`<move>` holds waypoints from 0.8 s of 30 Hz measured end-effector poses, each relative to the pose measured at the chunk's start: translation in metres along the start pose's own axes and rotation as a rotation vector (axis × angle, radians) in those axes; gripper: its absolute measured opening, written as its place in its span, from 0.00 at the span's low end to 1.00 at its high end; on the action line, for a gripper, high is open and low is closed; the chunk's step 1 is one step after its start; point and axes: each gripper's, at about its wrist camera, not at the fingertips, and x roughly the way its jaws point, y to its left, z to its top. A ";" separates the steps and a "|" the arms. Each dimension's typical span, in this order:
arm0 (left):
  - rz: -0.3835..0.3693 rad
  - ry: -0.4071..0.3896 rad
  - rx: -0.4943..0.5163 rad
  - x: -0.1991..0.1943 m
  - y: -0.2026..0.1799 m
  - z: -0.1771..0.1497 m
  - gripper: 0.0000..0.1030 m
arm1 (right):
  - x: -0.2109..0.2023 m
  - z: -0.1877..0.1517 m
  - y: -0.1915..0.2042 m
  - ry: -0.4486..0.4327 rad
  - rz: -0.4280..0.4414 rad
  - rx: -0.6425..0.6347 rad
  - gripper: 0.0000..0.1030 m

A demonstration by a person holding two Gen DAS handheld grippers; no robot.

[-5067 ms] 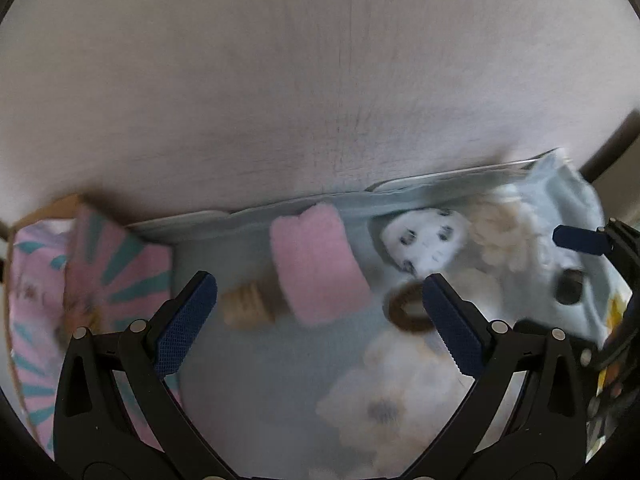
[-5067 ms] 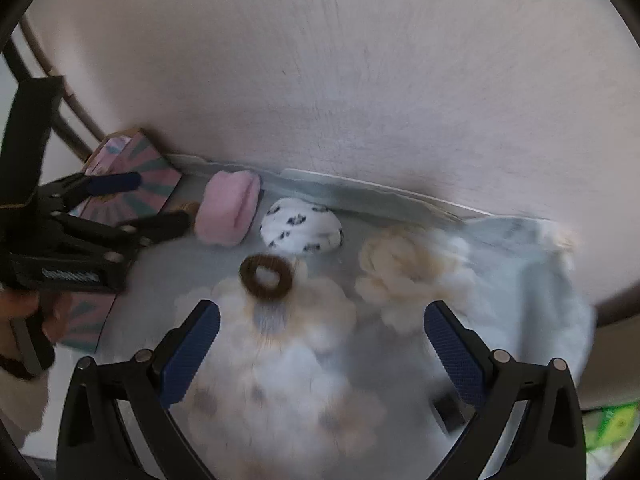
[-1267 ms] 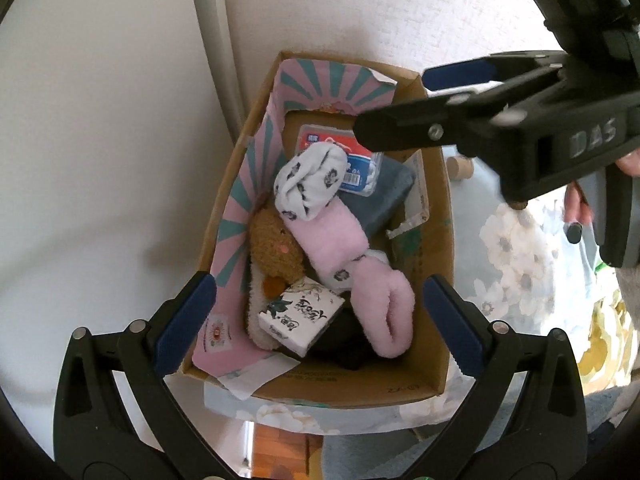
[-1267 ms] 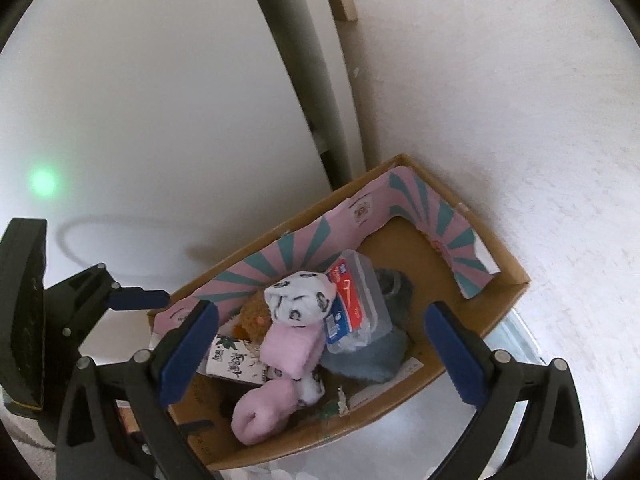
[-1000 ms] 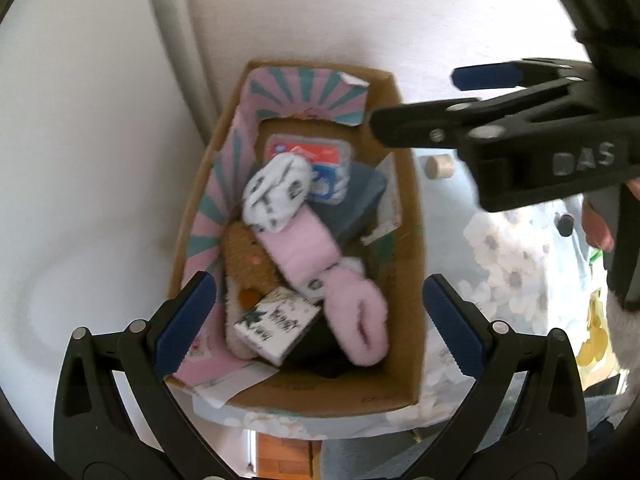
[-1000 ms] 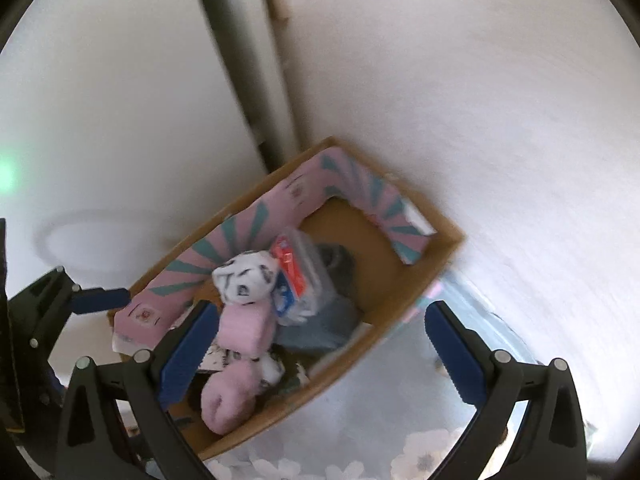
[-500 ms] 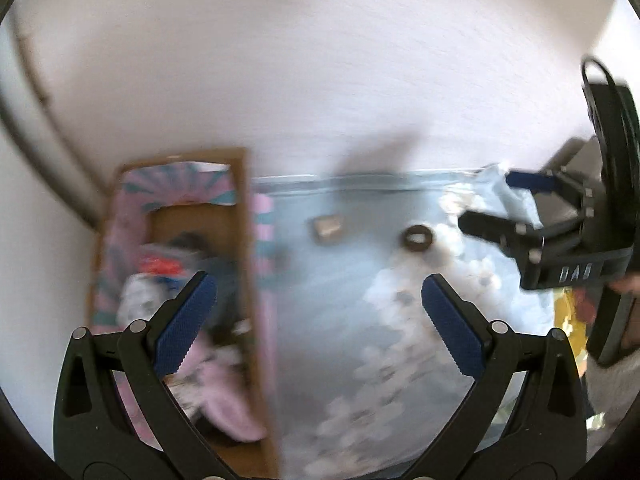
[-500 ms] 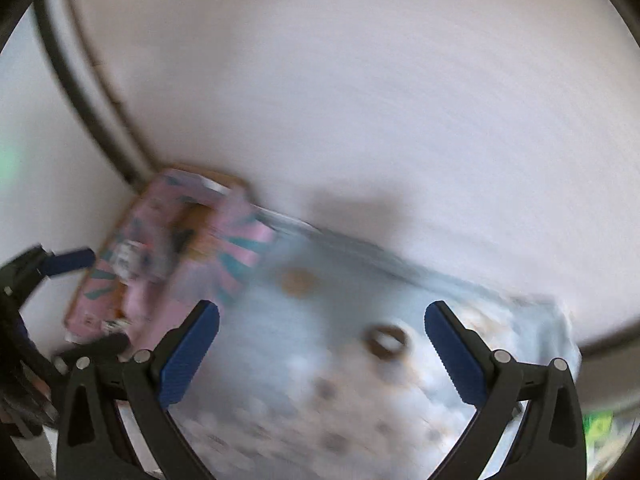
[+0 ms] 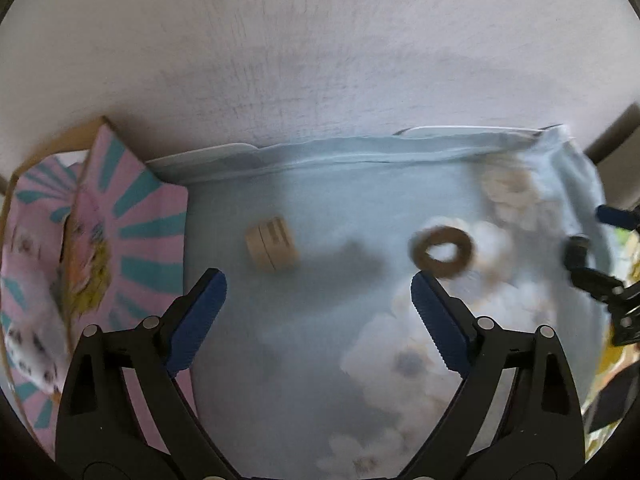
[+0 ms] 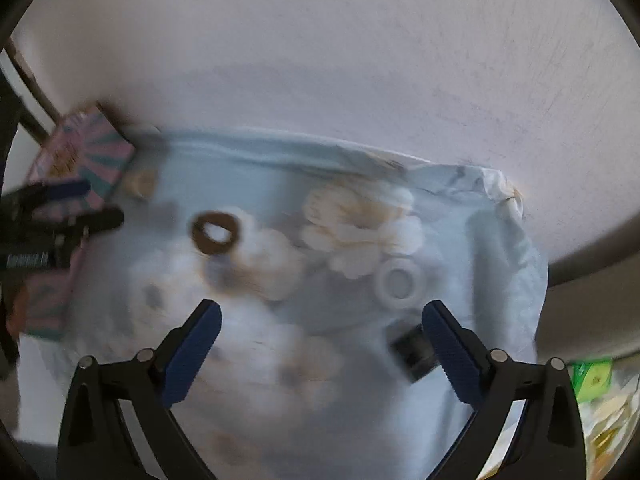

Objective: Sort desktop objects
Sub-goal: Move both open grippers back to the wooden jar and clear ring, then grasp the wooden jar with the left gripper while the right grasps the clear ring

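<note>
Left gripper (image 9: 318, 304): jaws spread with nothing between them, seen to have just been narrowing slightly. Right gripper (image 10: 320, 340): jaws spread wide, nothing clamped, though one pad sits just beside a small black object (image 10: 412, 354).

Landmark is the cardboard box (image 9: 100, 240) with pink-and-teal lining at the cloth's left edge. The tan wooden cylinder (image 9: 273, 249) lies nearest the box, ahead of the left jaws. The brown hair ring (image 9: 442, 249) lies farther from the box, on the flower print. The white ring (image 10: 400, 282) and the black object lie farthest from it, toward the cloth's far side. All rest on the light-blue floral cloth (image 9: 320, 380). Soft items are glimpsed inside the box; blur hides detail.

Four pieces are judged still unsorted.

Risks, as judgements: the cylinder lies on its side, so it could be rolled away if nudged by one pad first. Loose cloth could be pinched with a thin ring and dragged. The white ring could be overlooked against the pale print. Frames are motion-blurred, so a grab could be misaligned.
</note>
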 end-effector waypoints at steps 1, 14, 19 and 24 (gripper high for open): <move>0.017 0.003 0.000 0.007 0.001 0.002 0.90 | 0.007 0.002 -0.007 0.022 -0.001 -0.020 0.96; 0.020 0.010 -0.041 0.048 0.016 0.010 0.61 | 0.055 0.009 -0.034 0.094 0.008 -0.078 0.51; 0.018 0.013 -0.031 0.043 0.016 0.012 0.35 | 0.051 0.009 -0.035 0.090 0.018 -0.081 0.38; 0.004 0.027 -0.050 0.040 0.022 0.011 0.25 | 0.047 0.005 -0.032 0.082 0.011 -0.091 0.38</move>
